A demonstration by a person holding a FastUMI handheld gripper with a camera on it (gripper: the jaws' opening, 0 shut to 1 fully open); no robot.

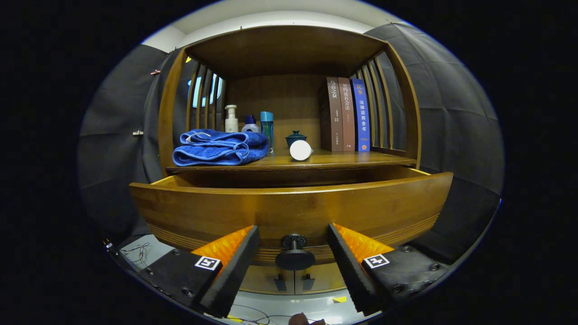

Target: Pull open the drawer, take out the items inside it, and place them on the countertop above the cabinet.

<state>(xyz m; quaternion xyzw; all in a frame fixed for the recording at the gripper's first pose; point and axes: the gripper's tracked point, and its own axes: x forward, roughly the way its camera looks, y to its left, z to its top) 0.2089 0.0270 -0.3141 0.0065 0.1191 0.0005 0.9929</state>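
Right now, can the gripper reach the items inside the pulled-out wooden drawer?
Probably not directly. The gripper sits low, its open fingers on either side of the round dark drawer knob, and the tall front panel of the wooden drawer stands between them and the inside. It would likely need to rise above the panel first.

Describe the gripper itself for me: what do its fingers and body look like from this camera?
The gripper has two wedge-shaped fingers with ridged, sawtooth inner faces and finely ribbed upper faces. Each finger widens back into a flat, bolted mount carrying a small square black-and-white fiducial tag. No cables show on the gripper itself. The fingers stand apart, either side of the drawer knob.
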